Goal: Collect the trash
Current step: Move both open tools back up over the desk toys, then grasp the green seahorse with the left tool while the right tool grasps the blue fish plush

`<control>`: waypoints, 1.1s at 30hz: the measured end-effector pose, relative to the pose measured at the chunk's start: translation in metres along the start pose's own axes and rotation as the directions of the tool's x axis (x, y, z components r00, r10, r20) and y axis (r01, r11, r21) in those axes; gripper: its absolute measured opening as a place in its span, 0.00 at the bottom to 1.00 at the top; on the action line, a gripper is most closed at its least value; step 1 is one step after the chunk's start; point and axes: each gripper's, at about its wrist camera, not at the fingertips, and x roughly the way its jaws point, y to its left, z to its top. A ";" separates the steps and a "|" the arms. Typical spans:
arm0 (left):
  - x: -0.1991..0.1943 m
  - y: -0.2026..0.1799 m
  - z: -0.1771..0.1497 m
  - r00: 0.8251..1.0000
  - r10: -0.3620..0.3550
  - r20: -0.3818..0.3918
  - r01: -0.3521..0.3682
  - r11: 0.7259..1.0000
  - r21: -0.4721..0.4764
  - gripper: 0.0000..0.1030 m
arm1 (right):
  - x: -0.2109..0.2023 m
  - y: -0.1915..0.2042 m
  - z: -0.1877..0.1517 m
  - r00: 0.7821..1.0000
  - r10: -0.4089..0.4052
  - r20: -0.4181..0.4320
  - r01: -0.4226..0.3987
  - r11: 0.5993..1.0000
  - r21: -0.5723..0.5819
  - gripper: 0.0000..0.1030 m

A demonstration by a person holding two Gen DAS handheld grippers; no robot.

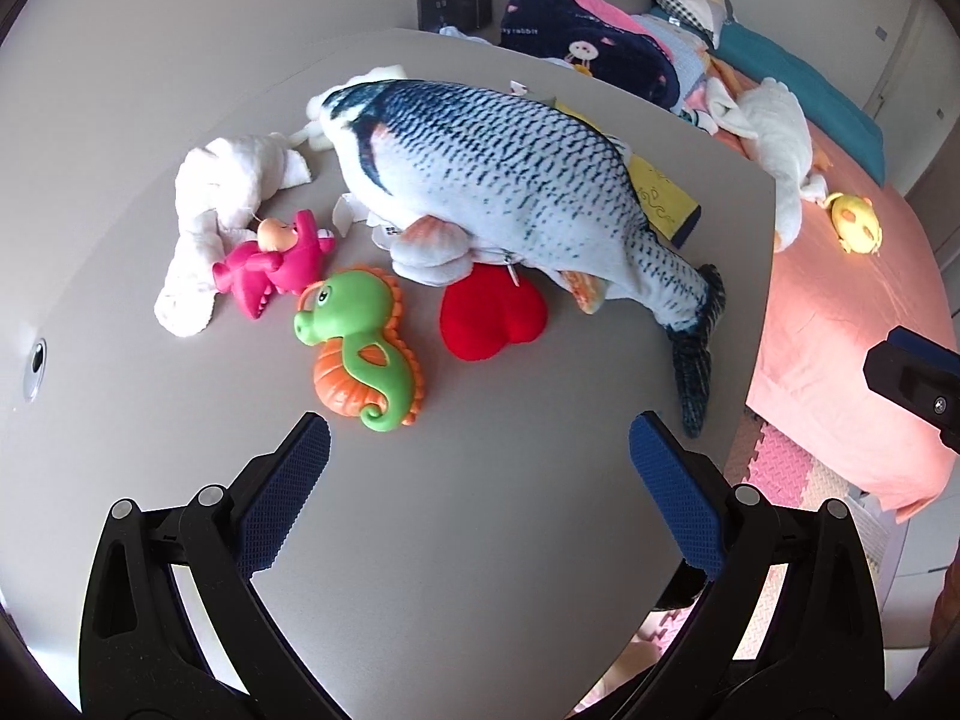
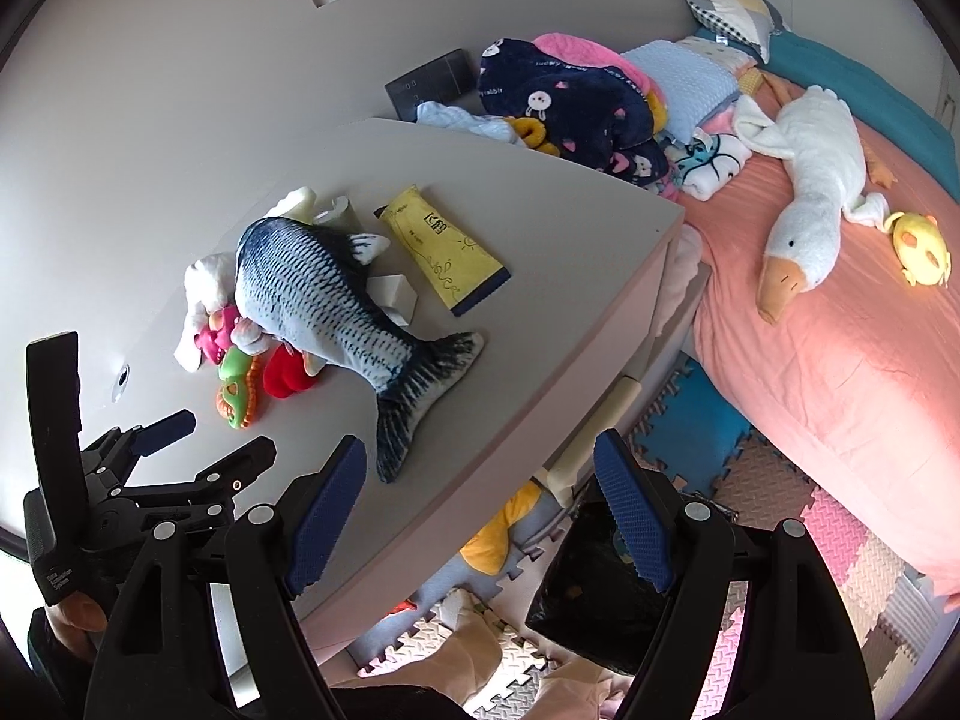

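Note:
A yellow wrapper pack (image 2: 444, 252) lies flat on the grey desk (image 2: 528, 324) behind a big plush fish (image 2: 336, 306); it shows partly in the left wrist view (image 1: 663, 195). A small white box (image 2: 399, 297) sits beside the fish. A black trash bag (image 2: 600, 588) stands on the floor below the desk edge. My left gripper (image 1: 480, 438) is open and empty above the desk, short of the toys; it also shows in the right wrist view (image 2: 210, 435). My right gripper (image 2: 480, 456) is open and empty over the desk's front edge.
Toys crowd the desk: a green seahorse (image 1: 360, 348), a red plush heart (image 1: 492, 312), a pink doll (image 1: 276, 258), a white plush (image 1: 222, 204). A bed (image 2: 840, 360) with a plush goose (image 2: 804, 204) and a pile of blankets (image 2: 570, 96) stands to the right. Foam mats (image 2: 780, 492) cover the floor.

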 end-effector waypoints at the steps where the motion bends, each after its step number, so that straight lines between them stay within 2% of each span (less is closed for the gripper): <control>1: 0.001 0.006 0.001 1.000 -0.001 0.000 0.001 1.000 -0.013 0.94 | 0.002 0.003 0.002 1.000 0.002 -0.003 -0.002 1.000 -0.002 0.76; 5: 0.005 0.026 0.007 1.000 0.010 0.016 -0.009 0.998 -0.057 0.92 | 0.012 0.016 0.007 1.000 0.007 -0.016 -0.008 1.000 -0.019 0.76; 10: 0.018 0.046 0.015 1.000 0.023 -0.007 -0.023 0.995 -0.097 0.76 | 0.021 0.030 0.015 1.000 0.016 -0.027 -0.017 0.999 -0.045 0.76; 12: 0.025 0.052 0.017 1.000 0.010 -0.023 -0.012 0.994 -0.112 0.64 | 0.024 0.035 0.018 0.999 0.019 -0.029 -0.020 0.998 -0.055 0.76; 19: 0.042 0.059 0.023 0.999 0.001 -0.049 -0.006 0.994 -0.112 0.60 | 0.037 0.054 0.035 0.999 0.022 -0.043 -0.026 0.995 -0.098 0.76; 24: 0.043 0.061 0.025 0.999 0.014 -0.040 -0.017 0.997 -0.082 0.56 | 0.047 0.070 0.047 0.998 0.032 -0.056 -0.039 0.991 -0.131 0.76; 32: 0.037 0.075 0.023 0.999 -0.032 -0.032 0.029 0.995 -0.100 0.54 | 0.065 0.103 0.062 0.995 0.056 -0.085 -0.072 0.978 -0.198 0.76; 33: 0.033 0.079 0.020 0.999 -0.035 -0.026 0.032 0.994 -0.106 0.44 | 0.067 0.107 0.064 0.995 0.056 -0.086 -0.073 0.976 -0.207 0.76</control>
